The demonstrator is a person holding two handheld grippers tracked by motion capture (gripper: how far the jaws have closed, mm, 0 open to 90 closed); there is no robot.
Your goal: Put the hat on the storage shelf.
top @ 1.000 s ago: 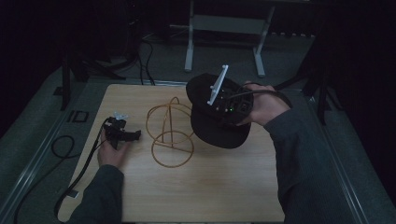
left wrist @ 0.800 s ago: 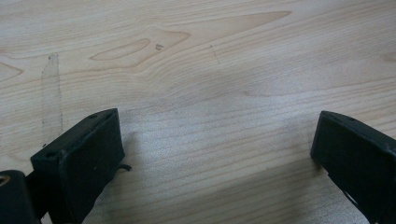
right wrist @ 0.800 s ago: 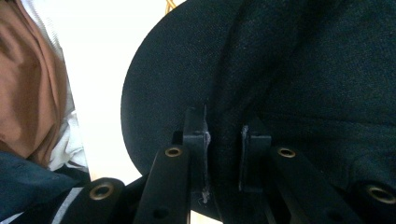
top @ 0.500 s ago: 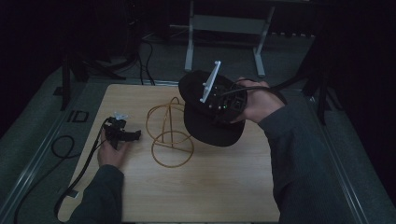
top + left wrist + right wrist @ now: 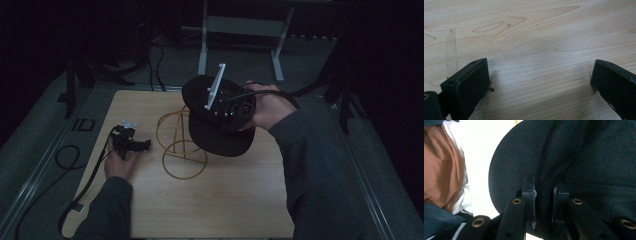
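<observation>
Wooden table [image 5: 235, 200] takes up most of the high view, dim room around it. Black cap [image 5: 220, 135] is held up off the table at about 1 o'clock from table centre, its lower edge overlapping the wire stand in that view; can't tell if they touch. Gold wire stand [image 5: 182, 145] sits near table centre, ring base flat on the wood, upper loop rising toward the cap. Right gripper [image 5: 543, 192]: jaws nearly together, pinching a fold of the cap's dark fabric; right hand [image 5: 267, 107] wraps the gripper body at 3 o'clock of the cap. Left gripper [image 5: 540, 75] rests low at 9 o'clock of the stand, jaws spread wide over bare wood grain, nothing between them; left hand [image 5: 120, 162] behind it.
</observation>
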